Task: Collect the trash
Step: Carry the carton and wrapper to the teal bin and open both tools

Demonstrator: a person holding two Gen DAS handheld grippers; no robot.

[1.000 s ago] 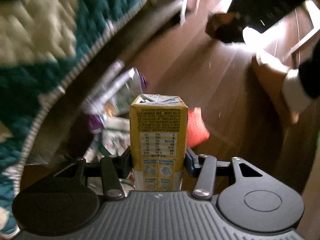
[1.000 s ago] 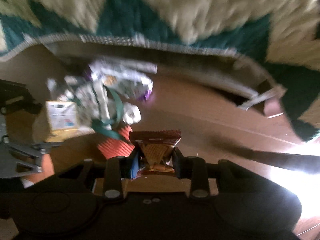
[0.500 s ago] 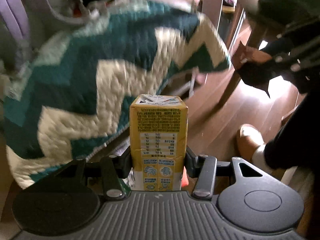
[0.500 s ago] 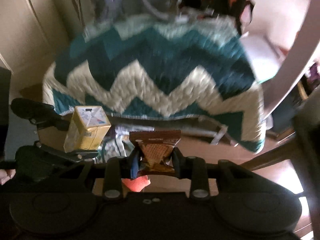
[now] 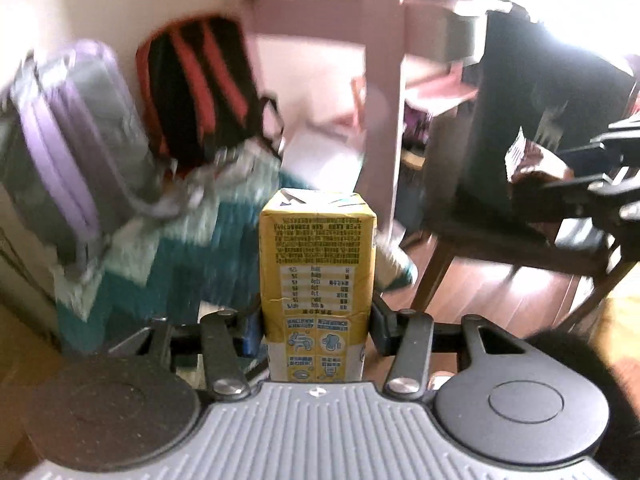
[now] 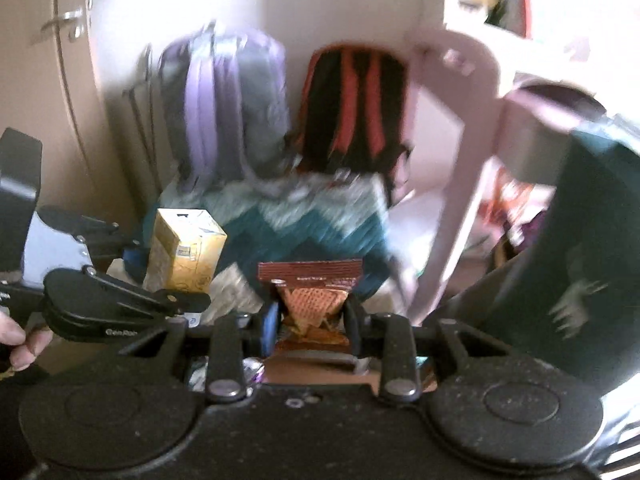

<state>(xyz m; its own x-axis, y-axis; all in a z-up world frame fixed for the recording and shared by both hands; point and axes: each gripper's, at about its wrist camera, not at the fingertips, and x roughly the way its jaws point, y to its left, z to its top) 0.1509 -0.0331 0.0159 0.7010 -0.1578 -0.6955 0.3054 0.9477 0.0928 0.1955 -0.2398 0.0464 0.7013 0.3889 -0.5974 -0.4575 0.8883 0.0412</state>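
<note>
Both claws have come up from the floor, where a second ago they hung over the litter beside the zigzag blanket; now the room's far wall fills both views. Clamped in the left claw (image 5: 316, 320) is a yellow drink carton (image 5: 317, 280), upright, its lower sides pressed between the two pads. Pinched in the right claw (image 6: 310, 318) is a brown wafer wrapper (image 6: 311, 290), its crimped top edge standing above the fingers. From the right wrist's view the carton (image 6: 185, 254) and the left claw (image 6: 120, 300) show to the left of the wrapper, with a hand (image 6: 16, 340) at the frame's edge behind them. Beyond the carton lies the teal and cream zigzag blanket (image 5: 188, 248). Behind the blanket, against the wall, lean a purple backpack (image 5: 68, 140) and, to its right, a black and red backpack (image 5: 200, 92). Right of the blanket stands a pale pink chair (image 5: 380, 80), then a dark wooden chair (image 5: 500, 236) on the wood floor (image 5: 500, 292). Everything past the claws is blurred.
</note>
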